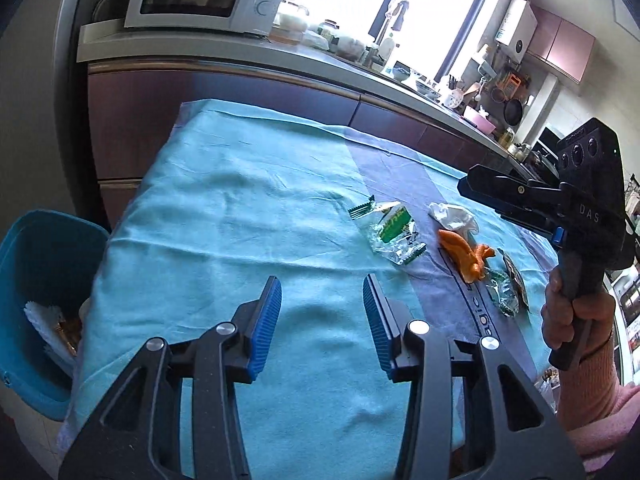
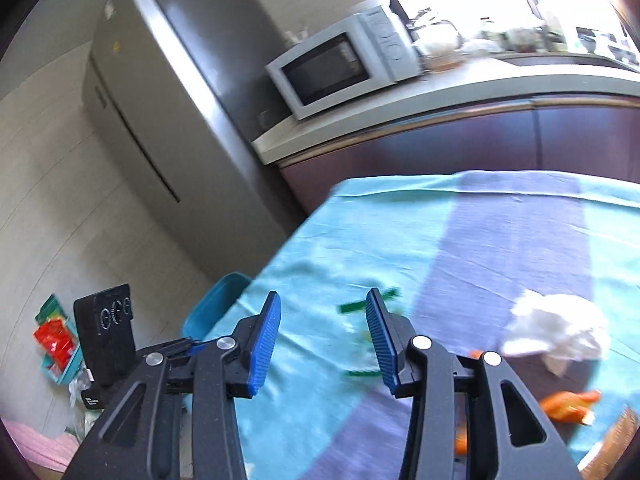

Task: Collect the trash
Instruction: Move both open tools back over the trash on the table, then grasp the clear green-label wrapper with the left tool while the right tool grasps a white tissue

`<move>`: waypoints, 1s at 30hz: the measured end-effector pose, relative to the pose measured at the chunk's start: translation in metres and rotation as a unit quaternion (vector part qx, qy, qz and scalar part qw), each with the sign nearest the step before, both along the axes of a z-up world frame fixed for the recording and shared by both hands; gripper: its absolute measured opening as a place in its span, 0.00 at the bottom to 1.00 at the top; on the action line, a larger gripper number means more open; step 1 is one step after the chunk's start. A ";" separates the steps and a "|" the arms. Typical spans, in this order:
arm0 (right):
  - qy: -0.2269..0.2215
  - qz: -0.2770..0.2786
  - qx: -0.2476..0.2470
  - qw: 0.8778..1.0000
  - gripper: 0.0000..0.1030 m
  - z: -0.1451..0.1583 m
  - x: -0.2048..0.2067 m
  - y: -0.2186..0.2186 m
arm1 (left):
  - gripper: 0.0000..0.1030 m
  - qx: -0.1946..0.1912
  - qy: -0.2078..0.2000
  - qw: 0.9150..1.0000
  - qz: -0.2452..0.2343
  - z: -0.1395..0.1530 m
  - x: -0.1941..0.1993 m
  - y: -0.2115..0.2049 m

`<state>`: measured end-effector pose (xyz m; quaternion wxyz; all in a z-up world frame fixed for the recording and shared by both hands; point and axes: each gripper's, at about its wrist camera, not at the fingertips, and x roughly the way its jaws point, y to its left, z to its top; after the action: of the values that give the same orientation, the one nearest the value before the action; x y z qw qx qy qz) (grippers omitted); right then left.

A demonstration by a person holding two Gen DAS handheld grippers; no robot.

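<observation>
Wrapper point(image 1: 394, 234) (tissue point(image 1: 452, 216) beside) on tablecloth point(image 1: 224, 216)

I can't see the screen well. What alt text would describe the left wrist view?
Open left tongs hover empty over a teal tablecloth strewn with trash: a clear green wrapper, a crumpled white tissue and orange peel. A blue bin sits at the table's left edge; the right tongs reach in from the right.
</observation>
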<state>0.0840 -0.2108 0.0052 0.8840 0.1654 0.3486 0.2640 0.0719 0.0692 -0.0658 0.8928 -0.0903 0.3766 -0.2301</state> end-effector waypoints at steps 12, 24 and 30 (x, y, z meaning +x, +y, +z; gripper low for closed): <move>0.021 -0.115 -0.004 0.993 0.43 -0.028 -0.012 -0.091 | 0.46 0.014 0.012 0.999 -0.035 -0.001 0.026 -0.045; 0.067 -0.138 0.008 0.988 0.55 -0.055 0.008 -0.122 | 0.53 0.005 0.060 0.997 -0.047 -0.011 0.069 -0.066; 0.076 -0.130 0.012 0.988 0.57 -0.061 0.016 -0.120 | 0.54 0.010 0.079 0.995 -0.057 -0.018 0.082 -0.078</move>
<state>0.0998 -0.3312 -0.0557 0.8797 0.2399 0.3869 0.1376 0.1534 -0.0092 -0.0834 0.8464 -0.0774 0.4532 -0.2688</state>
